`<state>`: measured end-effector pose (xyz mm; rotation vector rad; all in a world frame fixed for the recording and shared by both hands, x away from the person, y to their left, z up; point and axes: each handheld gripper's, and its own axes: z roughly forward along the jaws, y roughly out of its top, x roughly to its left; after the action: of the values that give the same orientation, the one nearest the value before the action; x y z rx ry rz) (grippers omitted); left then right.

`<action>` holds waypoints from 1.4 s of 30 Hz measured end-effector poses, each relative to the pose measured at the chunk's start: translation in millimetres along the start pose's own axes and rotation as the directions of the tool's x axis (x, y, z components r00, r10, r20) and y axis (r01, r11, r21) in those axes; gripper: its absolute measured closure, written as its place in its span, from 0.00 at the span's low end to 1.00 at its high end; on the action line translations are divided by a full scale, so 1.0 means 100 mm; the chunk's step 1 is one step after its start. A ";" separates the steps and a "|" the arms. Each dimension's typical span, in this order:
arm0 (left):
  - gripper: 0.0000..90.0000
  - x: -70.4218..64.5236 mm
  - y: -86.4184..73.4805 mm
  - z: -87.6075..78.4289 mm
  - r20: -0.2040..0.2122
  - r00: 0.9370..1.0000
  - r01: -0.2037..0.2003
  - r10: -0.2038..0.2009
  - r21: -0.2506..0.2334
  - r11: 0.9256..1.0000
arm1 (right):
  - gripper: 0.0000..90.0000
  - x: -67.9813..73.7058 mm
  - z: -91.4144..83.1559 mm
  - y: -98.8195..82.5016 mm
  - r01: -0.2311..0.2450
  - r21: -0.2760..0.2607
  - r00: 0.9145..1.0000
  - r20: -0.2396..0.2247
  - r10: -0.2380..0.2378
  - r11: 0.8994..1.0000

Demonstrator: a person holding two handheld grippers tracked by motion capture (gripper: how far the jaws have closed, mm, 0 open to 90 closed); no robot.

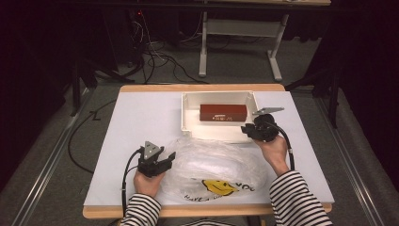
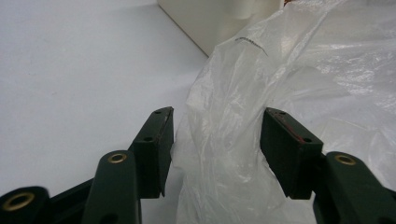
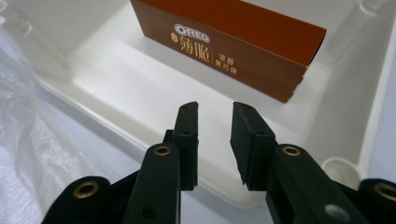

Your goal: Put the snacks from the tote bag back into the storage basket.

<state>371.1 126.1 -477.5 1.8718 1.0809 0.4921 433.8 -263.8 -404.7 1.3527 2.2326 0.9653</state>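
Desk (image 1: 141, 113), white top: one clear plastic bag (image 1: 211, 165) with a yellow smiley print lying crumpled at the near edge, one white tray (image 1: 188, 113) behind it holding a brown biscuit box (image 1: 223, 112). Left gripper (image 1: 162, 160) at the bag's left side, fingers (image 2: 156, 140) spread, a fold of the film between them but not pinched. Right gripper (image 1: 249, 128) at the tray's near right corner, fingers (image 3: 187, 140) parted with nothing between them, aimed toward the box.
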 end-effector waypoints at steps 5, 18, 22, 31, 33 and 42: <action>0.53 0.00 0.05 -0.07 0.015 1.000 -0.010 0.010 -0.018 1.000 | 0.80 0.01 -0.06 -0.04 0.013 -0.014 1.000 0.002 -0.013 1.000; 0.48 -0.04 0.14 -0.26 0.069 0.997 -0.040 0.042 -0.037 0.999 | 0.71 0.00 -0.24 -0.21 -0.037 -0.078 0.998 -0.046 0.034 0.996; 0.43 -0.06 0.19 -0.30 0.097 0.994 -0.040 0.045 -0.049 0.998 | 0.69 -0.05 -0.29 -0.29 -0.058 -0.092 0.997 -0.057 0.053 0.994; 0.42 -0.09 0.22 -0.42 0.105 0.992 -0.058 0.067 -0.088 0.994 | 0.63 -0.14 -0.35 -0.47 -0.098 -0.125 0.994 -0.051 0.092 0.987; 0.41 -0.09 0.23 -0.44 0.101 0.992 -0.065 0.073 -0.087 0.994 | 0.62 -0.15 -0.36 -0.50 -0.097 -0.130 0.995 -0.048 0.091 0.987; 0.40 -0.05 0.26 -0.50 0.090 0.994 -0.054 0.063 -0.098 0.994 | 0.55 -0.14 -0.48 -0.60 -0.081 -0.155 0.996 -0.038 0.076 0.985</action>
<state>346.2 141.1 -429.1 1.8280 0.9279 0.4766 373.6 -312.2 -413.9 1.3720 2.0905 1.1719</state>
